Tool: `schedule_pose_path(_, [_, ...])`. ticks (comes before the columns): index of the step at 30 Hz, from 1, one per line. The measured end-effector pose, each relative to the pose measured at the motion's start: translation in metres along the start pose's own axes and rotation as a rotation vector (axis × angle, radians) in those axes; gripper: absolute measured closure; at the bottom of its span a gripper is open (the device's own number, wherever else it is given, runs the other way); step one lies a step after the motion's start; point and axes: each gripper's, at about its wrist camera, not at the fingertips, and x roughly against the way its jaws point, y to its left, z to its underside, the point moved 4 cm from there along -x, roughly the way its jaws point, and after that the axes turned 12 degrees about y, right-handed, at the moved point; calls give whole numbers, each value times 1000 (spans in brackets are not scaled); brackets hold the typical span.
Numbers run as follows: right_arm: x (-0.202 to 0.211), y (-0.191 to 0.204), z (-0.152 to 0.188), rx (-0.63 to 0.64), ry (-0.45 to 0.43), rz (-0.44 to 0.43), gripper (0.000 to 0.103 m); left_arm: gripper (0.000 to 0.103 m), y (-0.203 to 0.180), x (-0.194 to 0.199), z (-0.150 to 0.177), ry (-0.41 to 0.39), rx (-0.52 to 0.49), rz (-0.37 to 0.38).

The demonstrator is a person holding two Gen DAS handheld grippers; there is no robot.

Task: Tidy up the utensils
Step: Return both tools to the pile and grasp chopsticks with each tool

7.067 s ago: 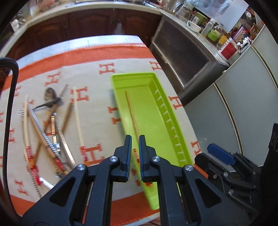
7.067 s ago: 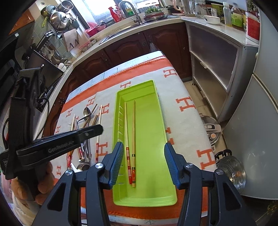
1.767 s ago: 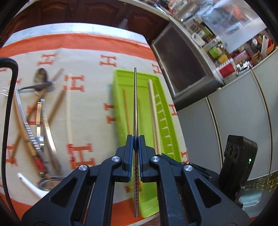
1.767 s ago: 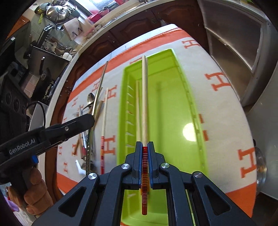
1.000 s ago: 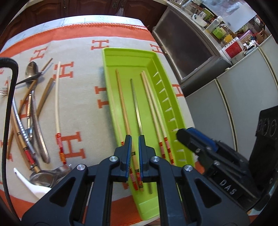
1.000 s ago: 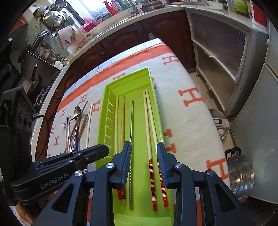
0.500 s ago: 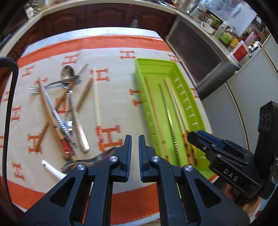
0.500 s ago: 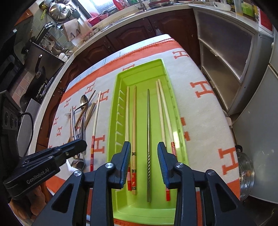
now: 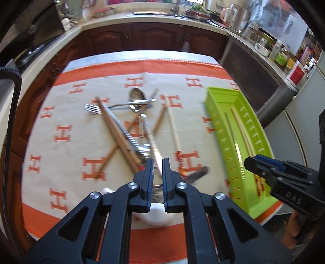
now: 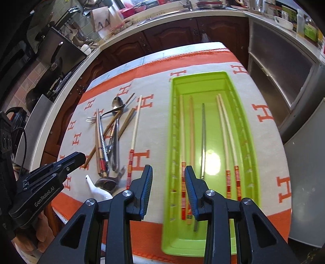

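Note:
A lime green tray [image 10: 199, 74] lies on the right of the cloth. It holds a pale pair of chopsticks [image 10: 223, 130], one metal chopstick [image 10: 203, 138] and a wooden pair [image 10: 185, 132]. Left of the tray [image 9: 221, 90] lies a single pale chopstick [image 10: 135, 130] with red bands. Further left is a crossed pile of utensils [image 9: 132, 130] with a fork [image 9: 92, 108] and a spoon [image 9: 137, 94]. My left gripper [image 9: 156, 162] hangs shut and empty above the near end of the pile. My right gripper [image 10: 168, 168] stands open and empty over the tray's near left rim.
A white ceramic spoon [image 10: 97, 190] lies at the cloth's near edge, under my left gripper. The orange-bordered cloth [image 9: 67, 134] covers a small table. Dark cabinets and a counter [image 9: 154, 19] stand behind, with grey appliances [image 10: 304, 142] at the right. A hand [image 10: 42, 233] holds the left gripper.
My left gripper has swung left from over the tray to over the utensil pile. My right gripper has shifted left toward the tray's left rim. Both stay empty.

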Motion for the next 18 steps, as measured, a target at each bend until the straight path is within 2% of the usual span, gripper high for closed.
schedule_pose_path(8, [-7, 68, -18, 119, 22, -6, 69, 99, 51, 11, 2, -52, 63, -44])
schedule_pose_path(12, [-13, 100, -35, 167, 32, -37, 69, 99, 77, 19, -4, -78, 91, -65])
schedule_pose_path(18, [-32, 141, -64, 246, 58, -46, 69, 99, 111, 20, -16, -73, 117, -95])
